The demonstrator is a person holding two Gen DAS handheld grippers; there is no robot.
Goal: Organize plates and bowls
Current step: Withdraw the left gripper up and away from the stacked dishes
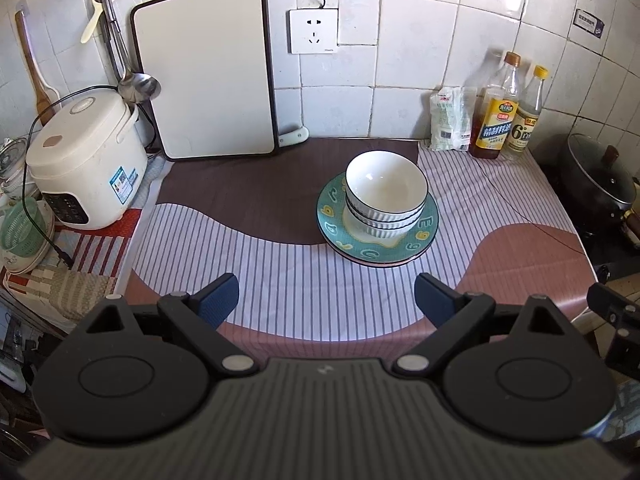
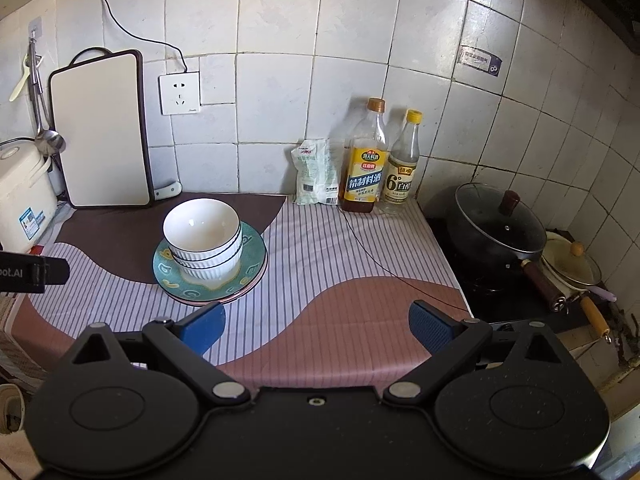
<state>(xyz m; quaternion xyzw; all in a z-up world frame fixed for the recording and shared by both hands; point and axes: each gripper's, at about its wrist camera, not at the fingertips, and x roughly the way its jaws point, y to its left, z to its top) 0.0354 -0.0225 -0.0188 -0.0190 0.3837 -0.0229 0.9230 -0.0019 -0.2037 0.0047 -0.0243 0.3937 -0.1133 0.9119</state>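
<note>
Left wrist view: left gripper (image 1: pixel 326 300) hangs over the near edge of the counter, jaws spread wide, nothing between the blue pads (image 1: pixel 218 300). Ahead, right of centre on the striped cloth (image 1: pixel 280 276), a stack of white ribbed bowls (image 1: pixel 386 196), three nested, sits on a teal patterned plate (image 1: pixel 424 236); a pink-rimmed plate edge shows beneath it. Stack is well apart from the gripper. Cutting board (image 1: pixel 208 72) leans on the tiled wall at the back; rice cooker (image 1: pixel 86 160) stands at left. Two bottles (image 1: pixel 508 112) and a white packet (image 1: pixel 450 124) line the wall at right. Lidded black pan (image 1: pixel 600 188) at far right.

Right wrist view: right gripper (image 2: pixel 316 326) also released, jaws wide apart, empty, above the pink part of the cloth. The bowls (image 2: pixel 204 240) on the plates (image 2: pixel 252 264) lie ahead to the left, just beyond the left pad (image 2: pixel 202 330). Bottles (image 2: pixel 380 160) against the wall at centre; black pan (image 2: pixel 500 228) on the stove at right. Part of the other gripper (image 2: pixel 32 272) shows at the left edge.
</note>
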